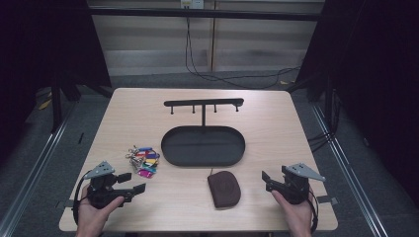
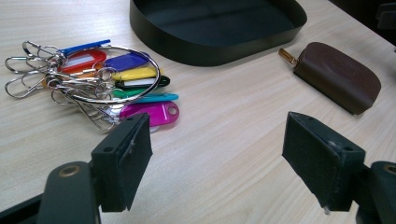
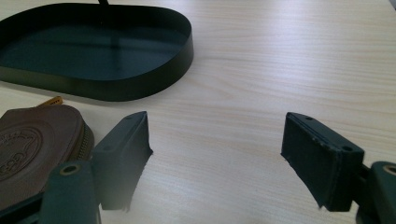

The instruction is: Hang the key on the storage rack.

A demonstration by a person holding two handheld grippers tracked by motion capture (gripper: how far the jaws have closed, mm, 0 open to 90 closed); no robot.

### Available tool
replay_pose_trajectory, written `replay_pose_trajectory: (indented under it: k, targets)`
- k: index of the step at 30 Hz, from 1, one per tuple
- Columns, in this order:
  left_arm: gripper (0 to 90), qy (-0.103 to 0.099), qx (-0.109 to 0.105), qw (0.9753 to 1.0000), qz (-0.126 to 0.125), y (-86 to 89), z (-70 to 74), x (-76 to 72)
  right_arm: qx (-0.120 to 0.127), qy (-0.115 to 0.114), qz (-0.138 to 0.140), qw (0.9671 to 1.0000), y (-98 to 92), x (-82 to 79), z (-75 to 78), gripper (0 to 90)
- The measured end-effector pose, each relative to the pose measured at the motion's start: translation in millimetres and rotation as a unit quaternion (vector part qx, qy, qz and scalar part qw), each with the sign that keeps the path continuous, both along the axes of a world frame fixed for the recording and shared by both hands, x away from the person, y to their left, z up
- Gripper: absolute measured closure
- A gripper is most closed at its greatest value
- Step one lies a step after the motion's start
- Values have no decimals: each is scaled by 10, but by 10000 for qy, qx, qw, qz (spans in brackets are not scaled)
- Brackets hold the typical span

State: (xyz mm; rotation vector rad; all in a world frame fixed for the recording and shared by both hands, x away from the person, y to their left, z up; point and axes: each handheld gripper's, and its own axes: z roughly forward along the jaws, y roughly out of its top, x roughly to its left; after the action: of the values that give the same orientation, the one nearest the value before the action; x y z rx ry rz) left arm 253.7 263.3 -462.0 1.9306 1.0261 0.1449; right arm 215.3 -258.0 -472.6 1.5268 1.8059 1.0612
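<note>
Looking from above, you see the rack (image 1: pixel 203 103) behind the tray (image 1: pixel 203 146); your gripper views cut it off. Both your left gripper (image 2: pixel 217 158) and right gripper (image 3: pixel 216 158) have fingers wide apart, holding nothing. Keys (image 2: pixel 100 79) lie upper left, pouch (image 3: pixel 32 149) lower left, half hidden.

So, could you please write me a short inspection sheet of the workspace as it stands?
Surface: light wooden table, no spills seen.
Job's things: bunch of coloured key tags on a ring lies nearest the left gripper; brown zipped pouch lies nearest the right gripper; both untouched.
Clutter: black oval tray with hook rack, nothing seen inside.
Grippers: left gripper and right gripper each hand-held near the front edge, jaws wide apart, holding nothing.
Cables: black cable trails on the floor behind the table.
Surroundings: grey floor, pale wall panels, dark curtains at the sides.
</note>
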Motion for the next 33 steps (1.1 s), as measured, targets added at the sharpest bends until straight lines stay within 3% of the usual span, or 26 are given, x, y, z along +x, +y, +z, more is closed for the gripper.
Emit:
replay_pose_trajectory:
  k: [4,9,13,19,23,29,30,31,33]
  targets:
    - [235,-6,39,10000,-16,0,2,-9,52,175,134,9997,9,-2,6,252]
    - [235,2,36,10000,5,2,-1,-9,95,221,220,9995,26,-5,29,251]
    - [236,34,62,10000,-31,-3,-8,5,405,329,217,9984,4,12,55,257]
    - [237,-7,90,9999,-67,-22,4,-10,499,355,300,9977,49,14,151,254]
    - [238,-1,76,10000,-42,-15,4,-6,669,552,403,9954,92,47,195,223]
    - [255,70,85,9999,-63,-11,-7,-1,521,619,287,9963,164,76,243,183]
    - [255,64,82,9999,-58,-11,-6,-2,490,702,334,9958,177,90,246,167]
    - [254,35,89,9999,-53,-8,0,-3,546,884,522,9932,200,125,249,166]
    - [253,19,94,10000,-24,-3,3,-7,662,986,728,9903,222,149,258,166]
